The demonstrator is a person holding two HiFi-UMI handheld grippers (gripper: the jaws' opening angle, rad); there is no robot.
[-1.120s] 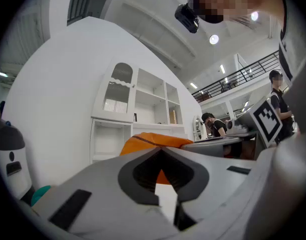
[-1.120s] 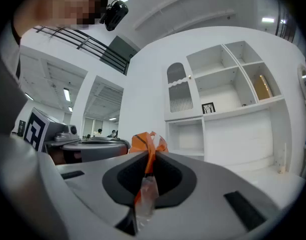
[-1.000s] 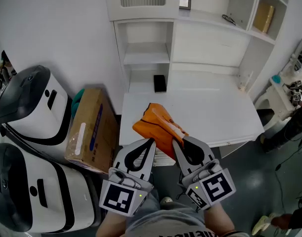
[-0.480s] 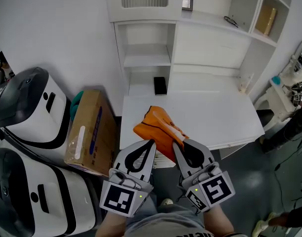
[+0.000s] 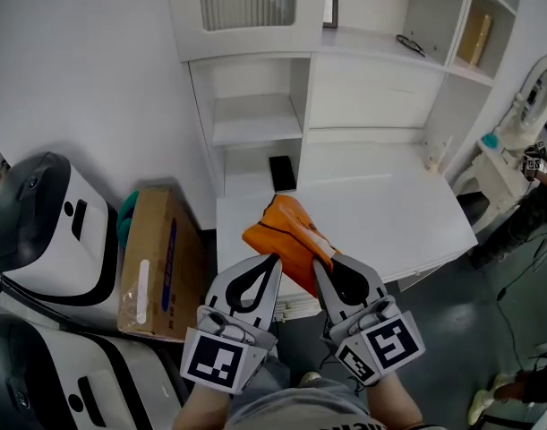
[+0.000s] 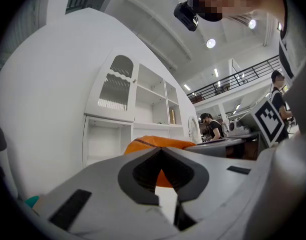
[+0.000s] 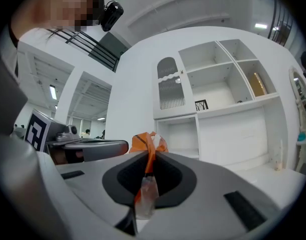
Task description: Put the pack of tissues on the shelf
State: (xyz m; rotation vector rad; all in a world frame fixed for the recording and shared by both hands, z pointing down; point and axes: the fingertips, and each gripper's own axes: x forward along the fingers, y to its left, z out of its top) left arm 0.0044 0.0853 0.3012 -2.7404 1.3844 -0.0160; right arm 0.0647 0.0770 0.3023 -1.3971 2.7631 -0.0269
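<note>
- Orange plastic-wrapped pack of tissues — held off the surface over the near edge of the white desk, close to the middle of the head view.
- Right gripper: jaws clamped on a clear-and-orange flap of the pack, which runs back between them; the pack lies at 11 o'clock from its tips.
- Left gripper: jaws drawn together on the near edge of the pack, with orange wrap showing in the slot between them.
- White shelf unit — at 12 o'clock from the pack and well apart from it, with open compartments.
- Flat black rectangular object: lying in the lowest compartment, between the pack and the shelves.
- Brown cardboard box: on the floor at 9 o'clock from the pack, beside the desk.
- White-and-black rounded machine: at 9 o'clock, beyond the box.
</note>
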